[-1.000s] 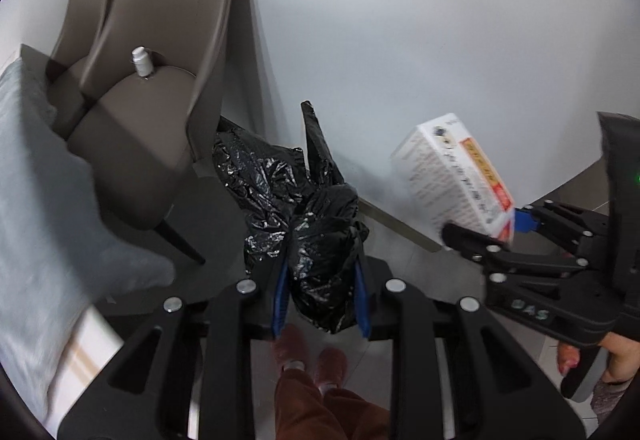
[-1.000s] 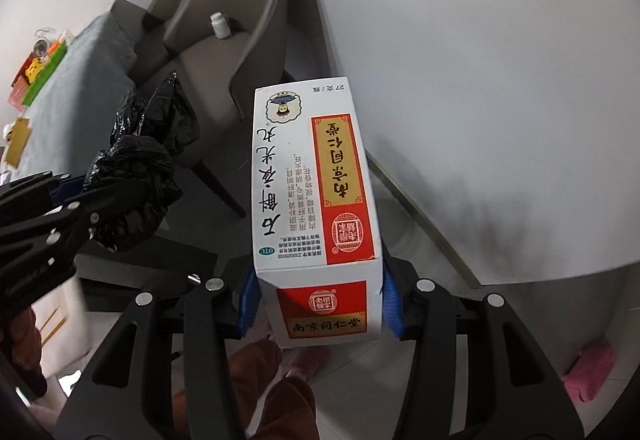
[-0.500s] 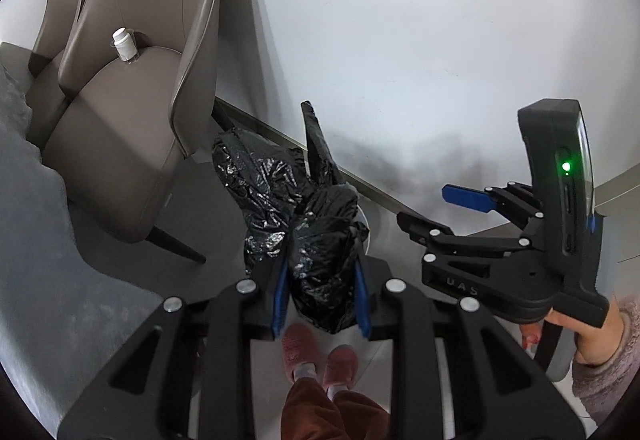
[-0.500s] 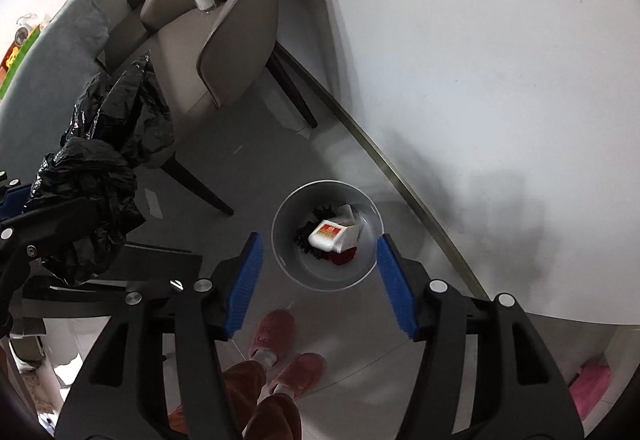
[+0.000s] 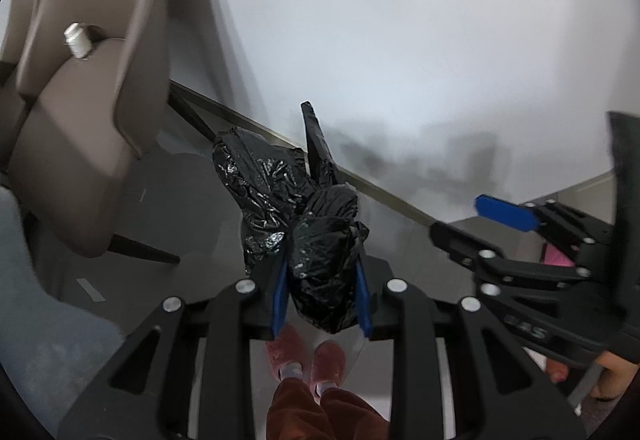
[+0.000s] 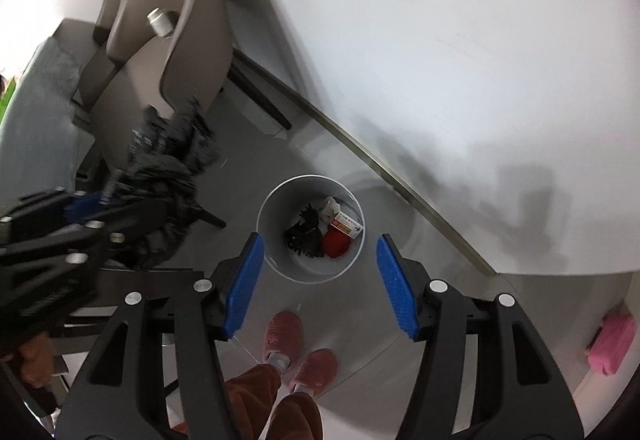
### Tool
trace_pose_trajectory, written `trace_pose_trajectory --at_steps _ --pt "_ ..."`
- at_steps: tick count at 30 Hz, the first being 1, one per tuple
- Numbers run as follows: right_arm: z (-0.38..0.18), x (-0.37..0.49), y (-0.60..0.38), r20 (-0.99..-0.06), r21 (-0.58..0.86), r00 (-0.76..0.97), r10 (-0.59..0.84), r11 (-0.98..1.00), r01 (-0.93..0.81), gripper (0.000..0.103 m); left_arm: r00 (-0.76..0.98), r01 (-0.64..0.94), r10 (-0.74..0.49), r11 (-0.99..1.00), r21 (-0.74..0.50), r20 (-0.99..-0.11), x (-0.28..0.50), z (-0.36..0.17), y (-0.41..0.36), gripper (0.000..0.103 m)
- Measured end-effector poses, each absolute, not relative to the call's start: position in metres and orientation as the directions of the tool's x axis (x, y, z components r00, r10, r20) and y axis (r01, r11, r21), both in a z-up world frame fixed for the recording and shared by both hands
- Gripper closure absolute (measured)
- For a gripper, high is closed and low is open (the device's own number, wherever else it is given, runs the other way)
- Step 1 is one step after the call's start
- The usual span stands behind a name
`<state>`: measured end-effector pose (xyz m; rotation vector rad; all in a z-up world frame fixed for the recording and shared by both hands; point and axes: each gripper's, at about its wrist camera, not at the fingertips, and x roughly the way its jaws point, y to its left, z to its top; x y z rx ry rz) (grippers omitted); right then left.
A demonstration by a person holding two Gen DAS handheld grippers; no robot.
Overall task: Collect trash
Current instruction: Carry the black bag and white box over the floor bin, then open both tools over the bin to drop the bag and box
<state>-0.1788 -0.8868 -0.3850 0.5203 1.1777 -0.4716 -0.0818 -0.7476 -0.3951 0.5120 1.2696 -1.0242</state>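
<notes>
Left gripper (image 5: 320, 296): clenched on a crumpled black trash bag (image 5: 320, 240), blue pads pressing both sides of the bunched plastic.
Black trash bag: hanging out past the fingers, with one thin strip sticking up toward the wall (shiny and wrinkled all over).
Right gripper (image 6: 320, 280): released, blue pads spread wide apart, nothing between them; pointing down over the bin.
Feet: two pink slippers (image 6: 298, 350) on the floor, right below both grippers, with rust-brown trouser legs (image 6: 276, 404) above them.
Trash bin (image 6: 266, 240): round, pale grey, standing on the grey floor just in front of the slippers, seen between the open pads of the right gripper.
Inside the bin: a white and red box (image 6: 347, 226) lying tilted against the far side, something red (image 6: 335, 244) beside it, and a dark crinkly bit (image 6: 305, 235) (too small to tell what).
Chair (image 5: 80, 143): brown, off to the left, near the wall, with a small white bottle (image 5: 78, 39) on its seat.
Grey cloth (image 6: 36, 127): at the far left edge.
Pink thing (image 6: 612, 346): on the floor at the right edge, well apart from the bin (blurred).
Wall (image 5: 400, 39): plain white, behind everything.
</notes>
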Motion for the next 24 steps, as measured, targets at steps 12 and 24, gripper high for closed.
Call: trace_pose_trajectory --at_steps 12,24 --pt "-0.385 -0.207 -0.895 -0.949 0.125 0.298 -0.103 0.745 0.656 0.046 -0.074 0.858 -0.323 0.461 -0.226 -0.943 -0.089 -0.421 -0.772 0.046" --pt "-0.355 -0.218 -0.885 -0.935 0.132 0.334 -0.123 0.751 0.646 0.046 -0.041 0.849 -0.353 0.481 -0.218 -0.935 -0.082 -0.397 -0.764 0.045"
